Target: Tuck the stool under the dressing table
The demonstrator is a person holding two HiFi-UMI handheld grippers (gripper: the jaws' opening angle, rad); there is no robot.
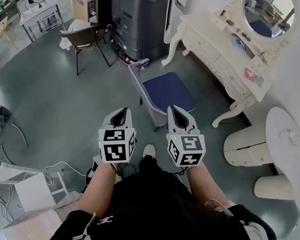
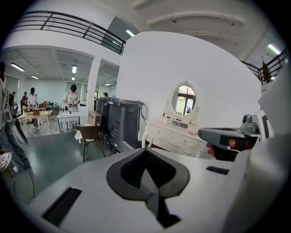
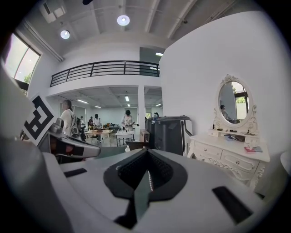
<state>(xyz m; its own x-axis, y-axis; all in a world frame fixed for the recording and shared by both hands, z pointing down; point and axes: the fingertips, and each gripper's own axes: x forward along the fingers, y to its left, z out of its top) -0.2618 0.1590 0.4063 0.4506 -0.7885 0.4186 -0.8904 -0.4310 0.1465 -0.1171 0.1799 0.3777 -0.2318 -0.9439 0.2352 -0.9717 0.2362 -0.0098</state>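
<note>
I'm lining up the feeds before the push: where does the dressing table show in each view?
Head view: the dressing table is at the upper right, against the white wall.
Left gripper view: it is right of centre, at mid-height.
Right gripper view: it is at the right, below its oval mirror.
Shared landmark: the dark grey machine stands just left of it in all three views.

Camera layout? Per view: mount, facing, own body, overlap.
Head view: on head, steeply down at stool, dressing table; forearms, left hand-held gripper, right hand-held gripper show.
Left gripper view: rides left one, along shut jaws toward dressing table; right one at right.
Right gripper view: rides right one, same heading; left one at left.
All share the mirror.
</note>
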